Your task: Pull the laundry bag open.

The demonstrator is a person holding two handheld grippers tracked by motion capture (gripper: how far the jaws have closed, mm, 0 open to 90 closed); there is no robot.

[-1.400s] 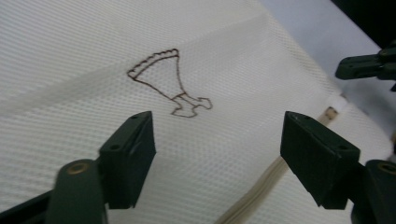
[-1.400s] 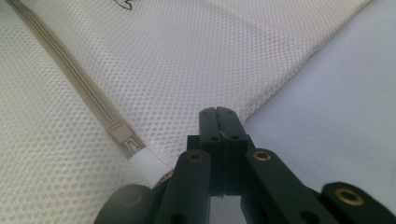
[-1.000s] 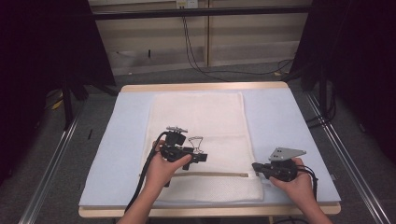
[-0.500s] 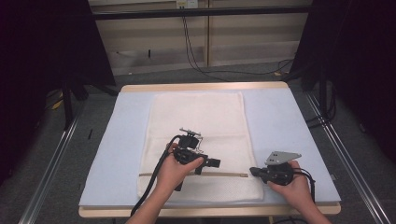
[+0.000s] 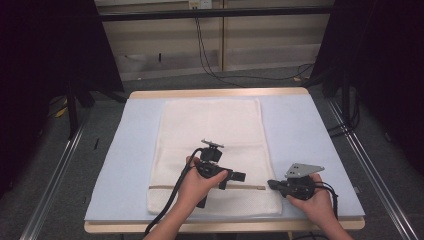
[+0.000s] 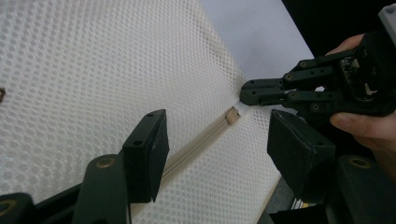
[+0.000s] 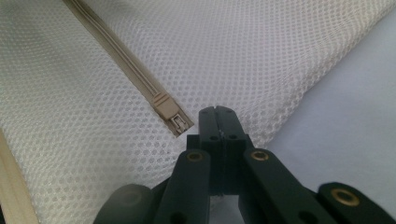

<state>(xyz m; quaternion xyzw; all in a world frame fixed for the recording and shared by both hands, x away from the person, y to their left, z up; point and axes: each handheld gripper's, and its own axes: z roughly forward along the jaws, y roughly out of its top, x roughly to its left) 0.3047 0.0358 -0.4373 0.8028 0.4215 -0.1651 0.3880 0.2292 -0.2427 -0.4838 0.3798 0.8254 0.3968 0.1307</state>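
Closing on a zipper (image 6: 205,135) across the near end of a mesh bag (image 5: 210,130) lying flat on the table (image 5: 125,150), the left gripper (image 6: 215,144) has nothing between its narrowing jaws yet. The right gripper (image 7: 218,116), shut, pins or pinches the bag's edge beside the slider (image 7: 172,113). Thin mesh could bunch or snag if the left jaws catch fabric instead.
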